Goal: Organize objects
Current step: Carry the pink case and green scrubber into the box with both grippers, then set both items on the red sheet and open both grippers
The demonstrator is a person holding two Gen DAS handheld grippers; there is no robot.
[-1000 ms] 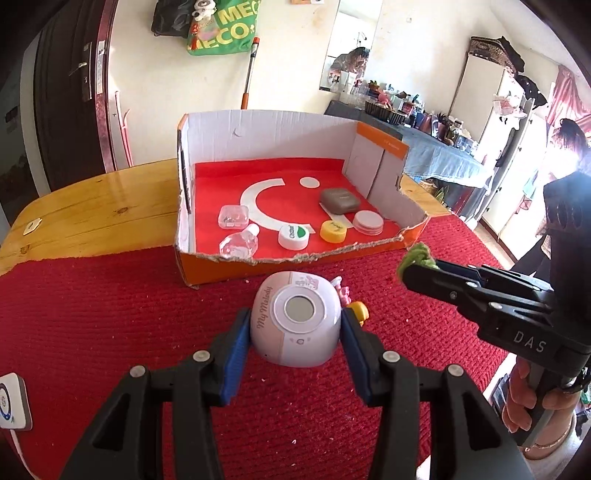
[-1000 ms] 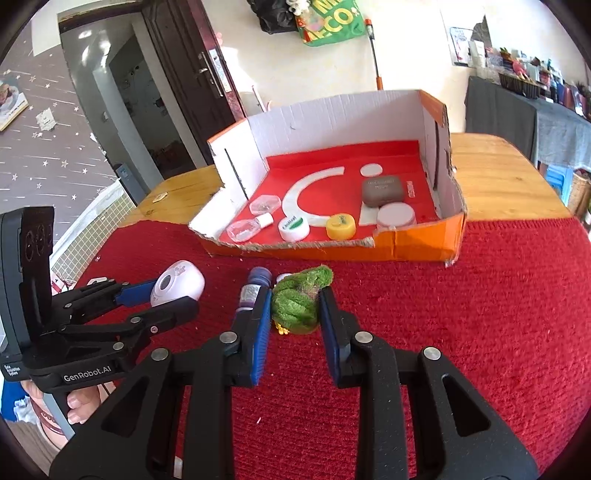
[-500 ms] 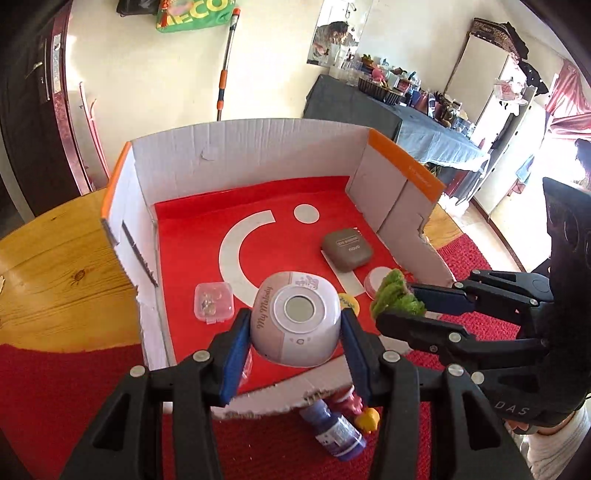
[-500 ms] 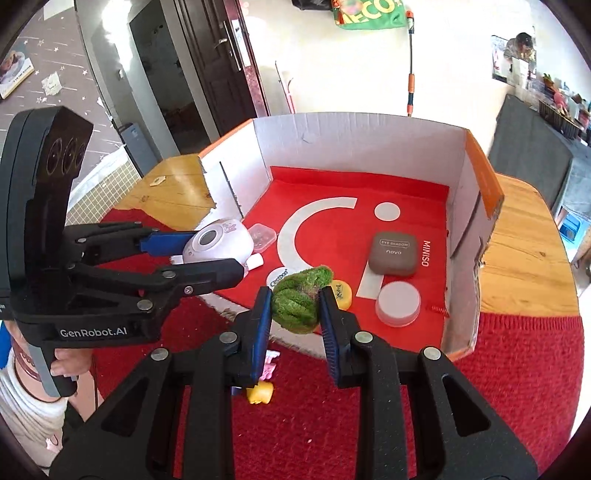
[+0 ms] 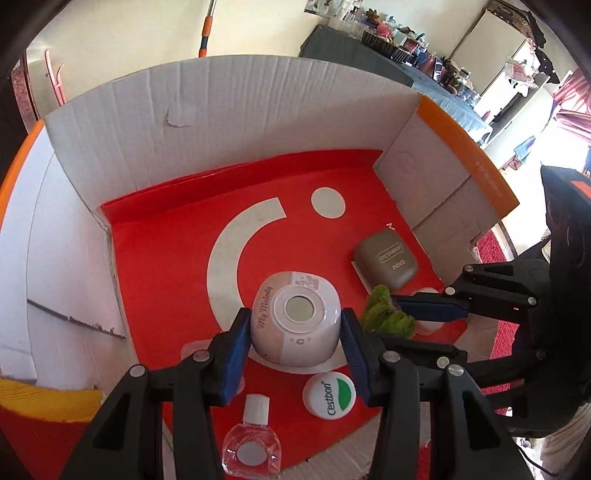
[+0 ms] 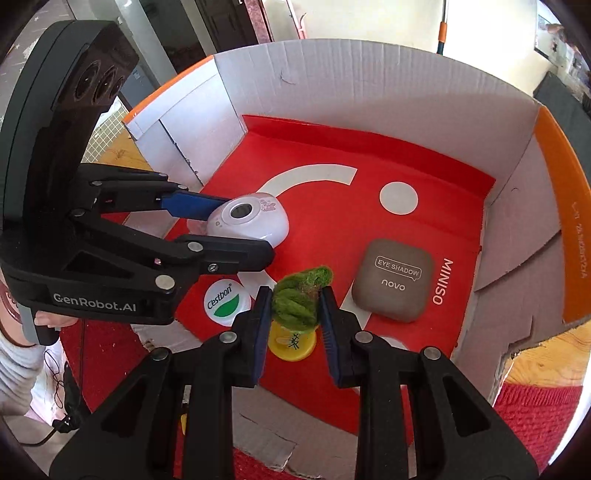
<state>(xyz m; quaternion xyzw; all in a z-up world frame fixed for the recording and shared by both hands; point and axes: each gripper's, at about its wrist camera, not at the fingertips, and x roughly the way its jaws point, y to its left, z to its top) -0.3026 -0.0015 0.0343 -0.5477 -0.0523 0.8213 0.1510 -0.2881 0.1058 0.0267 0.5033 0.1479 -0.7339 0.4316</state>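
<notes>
Both wrist cameras look steeply down from close above the cardboard box (image 5: 207, 122) at their own claws; the left view faces its far wall; the right looks from beside it; both share the red floor, the eye-shadow case (image 6: 391, 280) and each other's claw.

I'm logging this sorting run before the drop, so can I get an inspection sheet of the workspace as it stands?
Surface: red cloth over a wooden table.
Job's things: open cardboard box with red floor; inside lie a brown eye shadow case, Cestbon cap, yellow cap, small clear bottle.
Clutter: nothing seen.
Grippers: left gripper shut on the white My Melody case, over the box; right gripper shut on the green fuzzy item, over the yellow cap.
Cables: thin black cable beside a hand.
Surroundings: dark door, crowded side table.
</notes>
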